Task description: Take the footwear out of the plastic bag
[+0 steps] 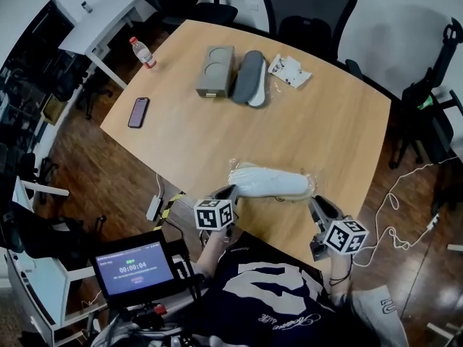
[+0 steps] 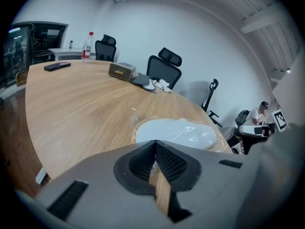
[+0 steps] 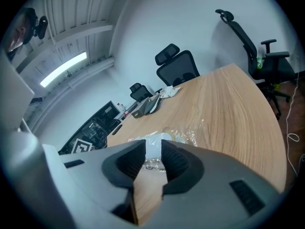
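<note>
Wooden worktop (image 1: 340, 129) in an office room carries the white shoe (image 1: 268, 182) close to your edge, lying inside the clear plastic bag (image 1: 309, 184) between your two grippers. Your left gripper (image 1: 230, 192) has its jaws together with nothing in them, near the bag's left end. Your right gripper (image 1: 318, 204) has its jaws a little apart and empty, with crinkled film just ahead of them. I cannot tell which end of the bag is open, so first look for the mouth. Then pinch only loose film with one gripper, not the shoe through it, and take the shoe itself with the other. The film will likely slip, so grip a gathered fold. Pull along the worktop, away from the near edge. The grey box (image 1: 215, 71) and phone (image 1: 138, 112) lie well apart and should not disturb you.
</note>
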Demonstrator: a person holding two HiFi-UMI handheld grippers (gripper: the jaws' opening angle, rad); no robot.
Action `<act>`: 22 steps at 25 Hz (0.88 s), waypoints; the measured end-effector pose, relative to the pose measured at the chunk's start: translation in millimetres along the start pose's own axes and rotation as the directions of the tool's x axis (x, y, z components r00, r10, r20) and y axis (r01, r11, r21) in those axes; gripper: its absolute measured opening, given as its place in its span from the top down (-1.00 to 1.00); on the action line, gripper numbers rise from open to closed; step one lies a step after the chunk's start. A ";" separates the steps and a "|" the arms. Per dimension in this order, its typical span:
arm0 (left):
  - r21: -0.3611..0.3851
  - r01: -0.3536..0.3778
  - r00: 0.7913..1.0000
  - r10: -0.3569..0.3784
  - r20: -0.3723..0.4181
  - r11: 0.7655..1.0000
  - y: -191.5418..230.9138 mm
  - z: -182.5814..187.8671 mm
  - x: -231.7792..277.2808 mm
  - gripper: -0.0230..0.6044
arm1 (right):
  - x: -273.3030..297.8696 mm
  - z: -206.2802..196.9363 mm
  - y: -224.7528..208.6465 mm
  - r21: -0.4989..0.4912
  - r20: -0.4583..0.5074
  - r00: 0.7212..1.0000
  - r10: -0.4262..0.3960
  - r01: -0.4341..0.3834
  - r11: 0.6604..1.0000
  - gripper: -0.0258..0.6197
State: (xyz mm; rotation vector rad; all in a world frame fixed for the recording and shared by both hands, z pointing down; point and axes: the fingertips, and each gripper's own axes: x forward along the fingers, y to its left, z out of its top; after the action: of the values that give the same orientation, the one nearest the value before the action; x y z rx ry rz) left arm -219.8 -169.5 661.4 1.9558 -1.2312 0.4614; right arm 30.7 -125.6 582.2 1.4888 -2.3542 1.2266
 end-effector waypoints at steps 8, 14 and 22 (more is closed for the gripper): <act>-0.014 -0.033 0.998 0.032 -0.045 0.999 3.4 -7.6 7.8 0.91 | 15.3 8.6 -64.2 -0.097 -0.140 0.990 0.015 -0.029 0.995 0.63; 0.002 -0.046 0.998 0.046 -0.051 0.999 2.0 -7.4 10.9 0.91 | 30.0 0.0 -88.7 -0.043 -0.236 0.965 0.115 -0.128 0.991 0.59; -0.048 0.013 0.995 -0.018 -0.098 0.999 9.0 -5.2 12.3 0.91 | 50.5 -4.7 -65.3 0.039 -0.267 0.925 0.272 -0.272 0.962 0.39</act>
State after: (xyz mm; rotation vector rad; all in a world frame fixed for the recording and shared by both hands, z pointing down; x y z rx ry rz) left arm -221.5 -175.1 676.4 1.8785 -1.1542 0.5097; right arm 55.0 -171.5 646.5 0.9401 -2.4240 1.3882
